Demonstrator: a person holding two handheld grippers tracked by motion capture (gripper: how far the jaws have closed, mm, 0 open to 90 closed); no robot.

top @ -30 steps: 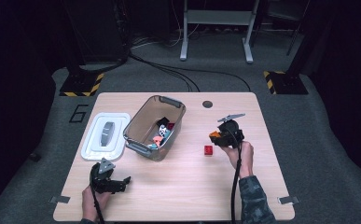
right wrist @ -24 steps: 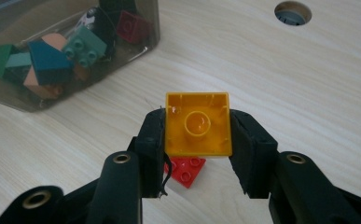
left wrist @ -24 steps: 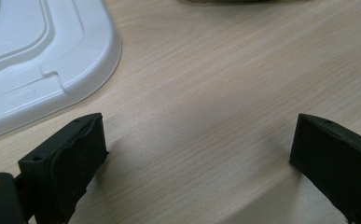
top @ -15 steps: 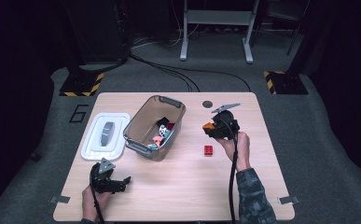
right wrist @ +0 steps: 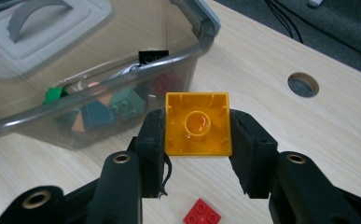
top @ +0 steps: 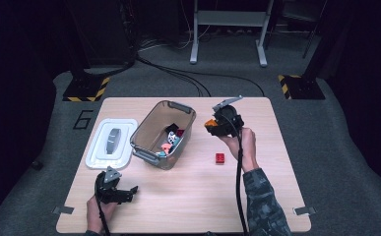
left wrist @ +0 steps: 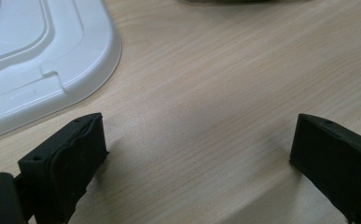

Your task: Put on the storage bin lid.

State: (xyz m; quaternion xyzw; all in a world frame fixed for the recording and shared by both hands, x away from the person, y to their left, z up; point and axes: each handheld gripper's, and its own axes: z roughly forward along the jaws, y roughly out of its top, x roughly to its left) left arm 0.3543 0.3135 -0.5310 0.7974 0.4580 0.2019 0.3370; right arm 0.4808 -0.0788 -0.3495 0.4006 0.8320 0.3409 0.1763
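Right gripper (right wrist: 197, 133) is clamped on the orange brick (right wrist: 197, 124), hollow underside facing its camera. Since a second ago it has lifted off the table and travelled toward the clear bin (top: 143, 129), now held above the tabletop just beside the bin's right rim; drop-in appears imminent. A red brick (top: 220, 158) remains on the table right of the bin. Left gripper (left wrist: 197, 154) rests with jaws apart, empty, near the white lid (left wrist: 38, 60)

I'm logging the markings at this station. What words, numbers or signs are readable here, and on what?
"6": large dark numeral on the grey floor mat, left of the table.
Yellow-and-black hazard stripes, no wording: on two stand bases behind the table.
No print shows on the bin, lid or bricks.
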